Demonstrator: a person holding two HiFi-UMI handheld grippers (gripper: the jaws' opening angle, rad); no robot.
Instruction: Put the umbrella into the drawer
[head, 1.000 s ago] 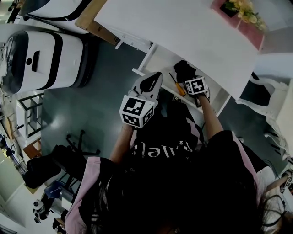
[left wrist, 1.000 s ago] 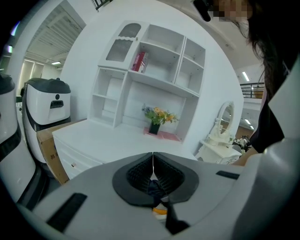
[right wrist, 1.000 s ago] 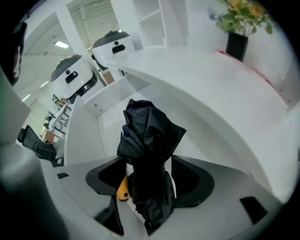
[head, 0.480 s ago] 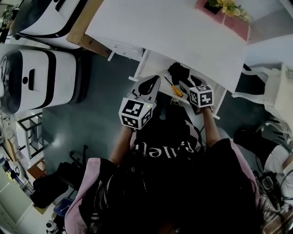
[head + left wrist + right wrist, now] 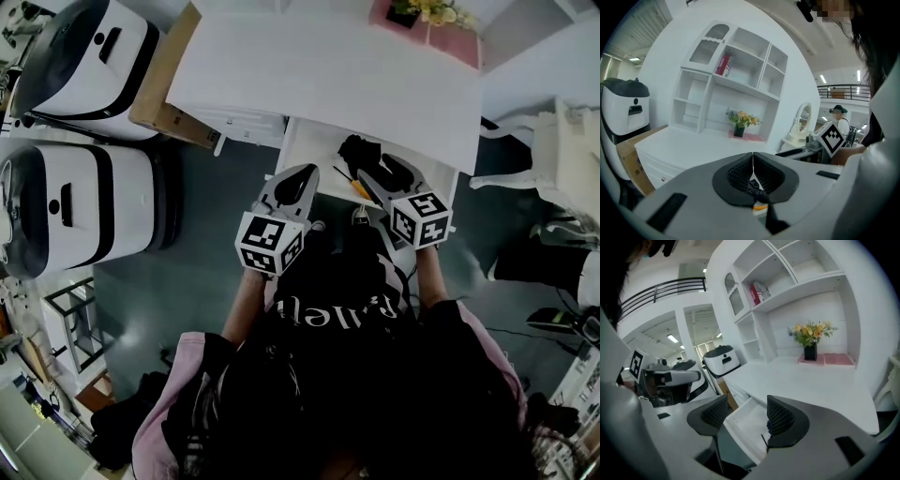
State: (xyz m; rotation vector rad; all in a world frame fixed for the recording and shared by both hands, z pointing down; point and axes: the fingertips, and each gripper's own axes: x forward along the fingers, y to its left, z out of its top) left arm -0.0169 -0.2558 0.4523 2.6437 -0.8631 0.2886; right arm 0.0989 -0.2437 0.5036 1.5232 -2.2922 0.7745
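The white drawer (image 5: pixel 314 150) stands pulled out under the front edge of the white desk (image 5: pixel 319 66). In it lies the folded black umbrella (image 5: pixel 359 153), with an orange handle (image 5: pixel 361 190) at its near end. My left gripper (image 5: pixel 302 178) hovers over the drawer's left part, its jaws shut tip to tip with nothing between them. My right gripper (image 5: pixel 389 173) is just right of the umbrella, open and empty. In the right gripper view the drawer (image 5: pixel 745 423) shows between the spread jaws. In the left gripper view a bit of black and orange umbrella (image 5: pixel 757 197) peeks out behind the shut jaws.
Two white machines with black tops (image 5: pixel 75 202) (image 5: pixel 84 47) and a cardboard box (image 5: pixel 159 84) stand left of the desk. A vase of flowers on a pink mat (image 5: pixel 422 14) is at the desk's back. A white chair (image 5: pixel 553 141) is at the right. A shelf unit (image 5: pixel 731 84) rises behind the desk.
My right gripper has drawn back from the umbrella, which stays in the drawer. The left gripper has hardly moved. The head view has swung, so the desk sits more squarely ahead.
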